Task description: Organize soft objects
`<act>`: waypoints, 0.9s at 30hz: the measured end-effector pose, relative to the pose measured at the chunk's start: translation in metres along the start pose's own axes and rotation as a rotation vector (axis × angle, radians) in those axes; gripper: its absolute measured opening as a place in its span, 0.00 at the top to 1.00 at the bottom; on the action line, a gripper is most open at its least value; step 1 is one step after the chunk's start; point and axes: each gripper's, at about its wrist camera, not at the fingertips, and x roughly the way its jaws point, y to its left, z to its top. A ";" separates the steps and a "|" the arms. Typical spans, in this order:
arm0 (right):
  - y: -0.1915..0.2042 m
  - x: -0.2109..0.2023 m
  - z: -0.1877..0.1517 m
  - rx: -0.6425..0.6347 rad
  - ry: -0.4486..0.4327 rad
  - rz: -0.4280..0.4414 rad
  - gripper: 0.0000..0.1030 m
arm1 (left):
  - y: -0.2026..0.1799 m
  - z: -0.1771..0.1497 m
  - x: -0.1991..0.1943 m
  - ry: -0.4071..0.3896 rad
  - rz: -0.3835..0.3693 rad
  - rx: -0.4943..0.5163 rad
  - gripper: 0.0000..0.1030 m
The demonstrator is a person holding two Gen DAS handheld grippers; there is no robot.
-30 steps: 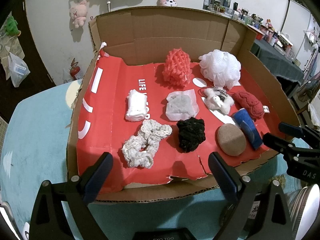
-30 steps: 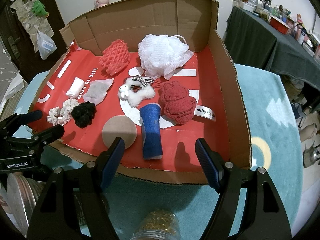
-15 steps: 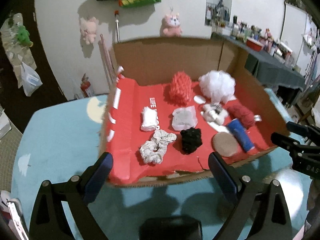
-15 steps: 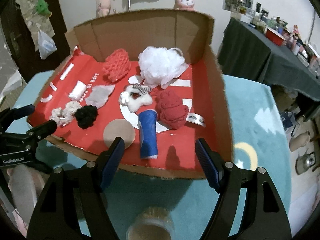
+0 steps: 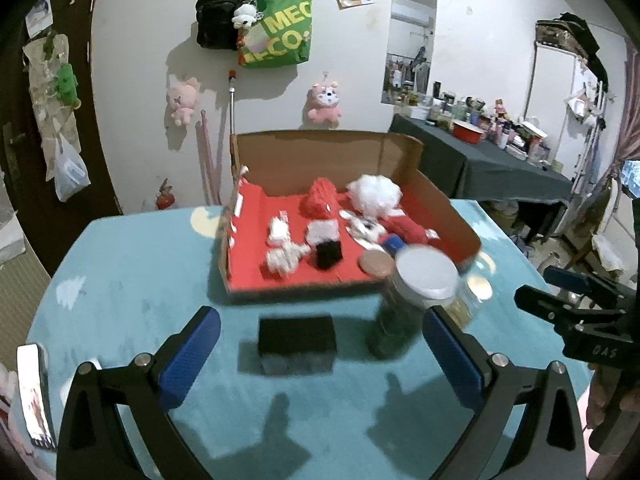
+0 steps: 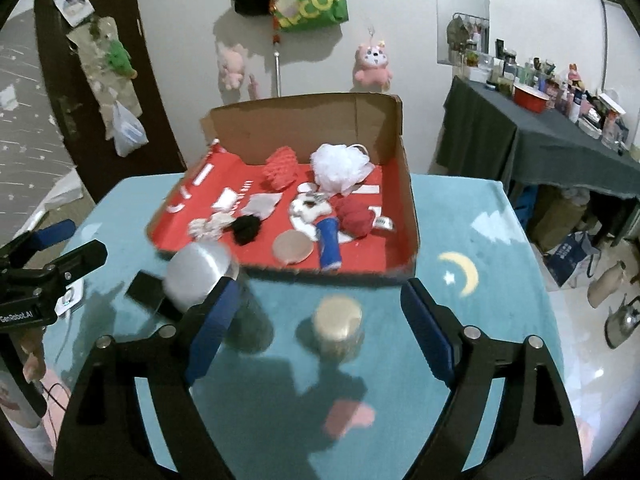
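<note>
A cardboard box (image 5: 328, 142) lined in red sits on the teal table and holds several soft things. Among them are a white mesh puff (image 6: 340, 166), a red mesh puff (image 6: 282, 168), a black scrunchie (image 6: 246, 229), a white scrunchie (image 6: 210, 226), a blue roll (image 6: 329, 242) and a red knit piece (image 6: 354, 214). My left gripper (image 5: 316, 324) hangs well back from the box, jaws opening with nothing held between them. My right gripper (image 6: 320, 288) is also back from the box, jaws opening and gripping nothing.
A white-lidded jar (image 5: 424, 276) and a small black box (image 5: 296, 338) stand between my left gripper and the cardboard box. A gold-lidded jar (image 6: 338, 316) stands before my right gripper. A phone (image 5: 34, 396) lies at the table's left edge. A dark, cluttered table (image 6: 560, 140) fills the right.
Both grippers have drawn back and risen from the box, which now looks smaller and farther away. The jars and the black box have come into view.
</note>
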 end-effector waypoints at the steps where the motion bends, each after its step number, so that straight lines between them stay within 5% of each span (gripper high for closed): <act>1: 0.002 -0.005 -0.009 0.000 0.000 0.005 0.19 | -0.003 -0.008 -0.002 -0.003 0.003 0.008 0.00; 14: 0.013 0.015 -0.100 0.002 0.031 -0.090 0.19 | -0.022 -0.092 0.043 0.086 0.035 0.030 0.00; 27: 0.004 0.067 -0.127 0.027 0.126 -0.160 0.19 | -0.015 -0.106 0.098 0.218 0.110 -0.020 0.00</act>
